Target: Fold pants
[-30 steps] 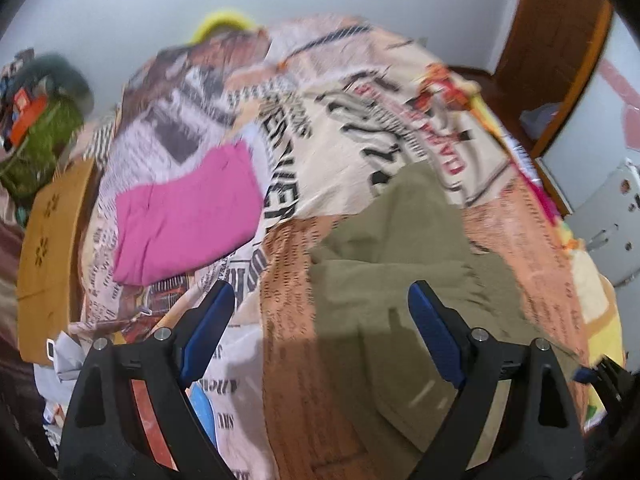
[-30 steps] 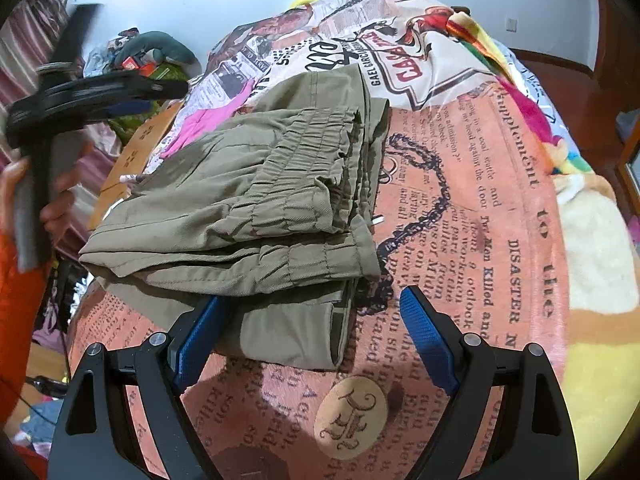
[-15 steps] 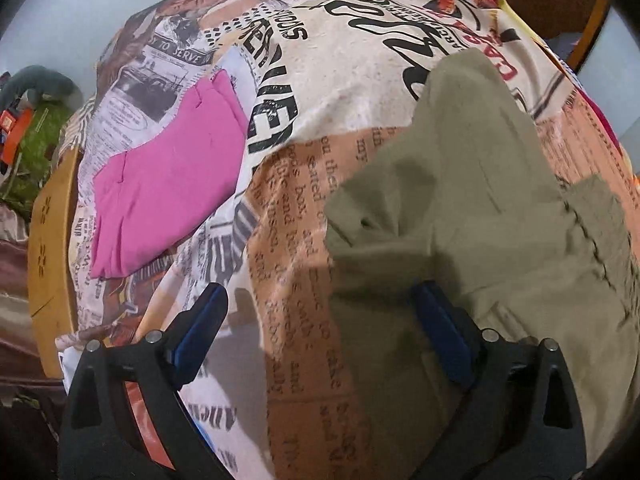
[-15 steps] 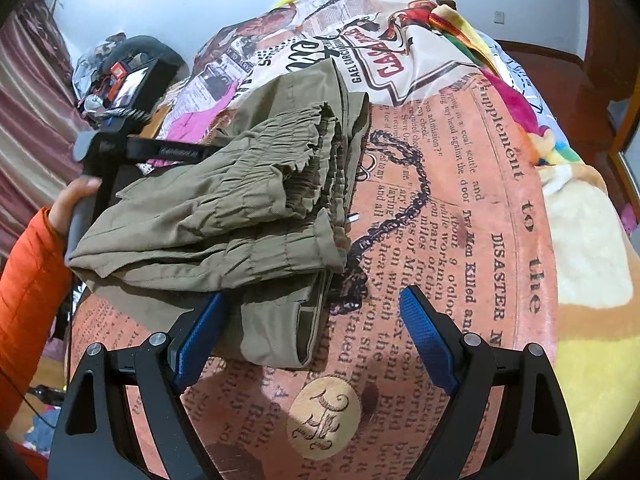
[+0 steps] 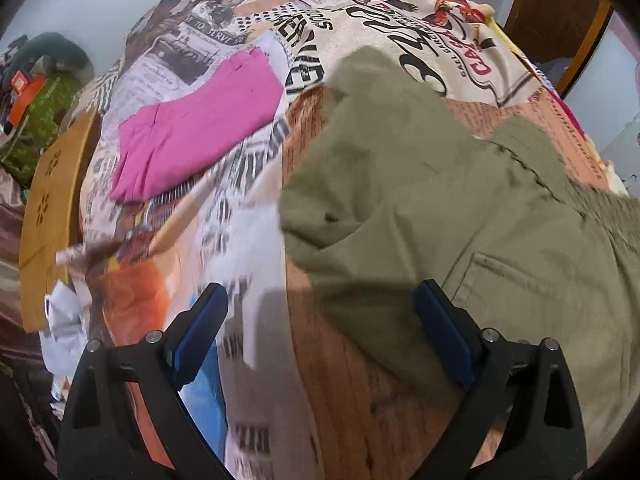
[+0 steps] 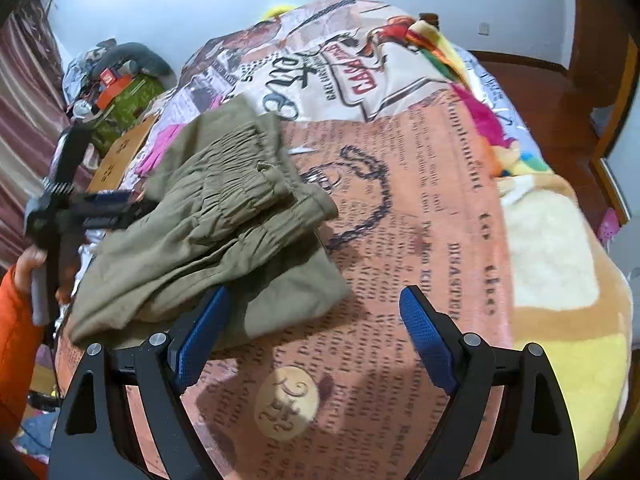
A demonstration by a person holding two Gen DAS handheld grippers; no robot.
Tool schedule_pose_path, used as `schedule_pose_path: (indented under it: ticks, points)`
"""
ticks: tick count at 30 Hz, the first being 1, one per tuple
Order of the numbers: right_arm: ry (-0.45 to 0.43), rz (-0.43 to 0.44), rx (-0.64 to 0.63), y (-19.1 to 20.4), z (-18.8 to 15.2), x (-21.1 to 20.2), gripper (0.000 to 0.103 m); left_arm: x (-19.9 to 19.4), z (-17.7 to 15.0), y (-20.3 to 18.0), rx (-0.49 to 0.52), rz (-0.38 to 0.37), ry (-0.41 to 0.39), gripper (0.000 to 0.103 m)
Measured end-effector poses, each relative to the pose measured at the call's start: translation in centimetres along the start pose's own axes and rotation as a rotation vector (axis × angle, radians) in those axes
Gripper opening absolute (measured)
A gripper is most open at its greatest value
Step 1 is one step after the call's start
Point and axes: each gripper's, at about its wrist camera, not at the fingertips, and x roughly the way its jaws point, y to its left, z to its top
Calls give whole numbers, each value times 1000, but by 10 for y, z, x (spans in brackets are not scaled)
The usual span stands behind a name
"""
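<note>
The olive pants (image 6: 224, 236) lie folded in a loose stack on a bed covered by a newsprint-patterned blanket (image 6: 432, 240), with the gathered elastic waistband on top and turned toward the far right of the stack. No box, basket or other container with anything in it can be made out on the bed.

Nearest in the right wrist view, the right gripper (image 6: 316, 336) hangs above the blanket with its blue pads spread wide — nothing between them. Its left pad sits over the near edge of the pants; whether it touches the cloth cannot be told. The other pad is over bare blanket.

At the left of that view, a hand in an orange sleeve (image 6: 16, 304) holds the left gripper (image 5: 320, 336) by the left edge of the stack. From its own camera, its pads stand wide apart and hold nothing; the right pad is over the pants (image 5: 460, 200) near a back pocket, the left over the blanket (image 5: 248, 240).

Farther left on the bed lies a folded pink garment (image 5: 196, 120), apart from the pants. Beyond the bed's left edge is a brown cardboard sheet (image 5: 48, 216), then a green bundle (image 5: 40, 120) by the wall.
</note>
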Motion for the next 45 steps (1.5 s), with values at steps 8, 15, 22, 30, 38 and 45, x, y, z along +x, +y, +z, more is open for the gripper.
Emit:
schedule_pose_path:
  ticks: [8, 15, 22, 30, 38, 45]
  points:
    - [-84, -37, -13, 1, 14, -27, 85, -24, -45, -3, -31, -86, -2, 96]
    - [-107, -1, -56, 24, 16, -29, 85, -31, -59, -14, -78, -168, 2, 96]
    - [-32, 44, -87, 39, 2, 3, 85, -59, -55, -15, -44, -117, -107, 95]
    - [-6, 78, -47, 33, -7, 14, 84, -46, -55, 34, -145, -57, -89, 95]
    - [-5, 75, -76, 35, -11, 14, 83, -28, -76, 56, -185, -14, -49, 98]
    - [-1, 85, -56, 33, -12, 16, 83, -60, -59, 64, -197, -63, -136, 97]
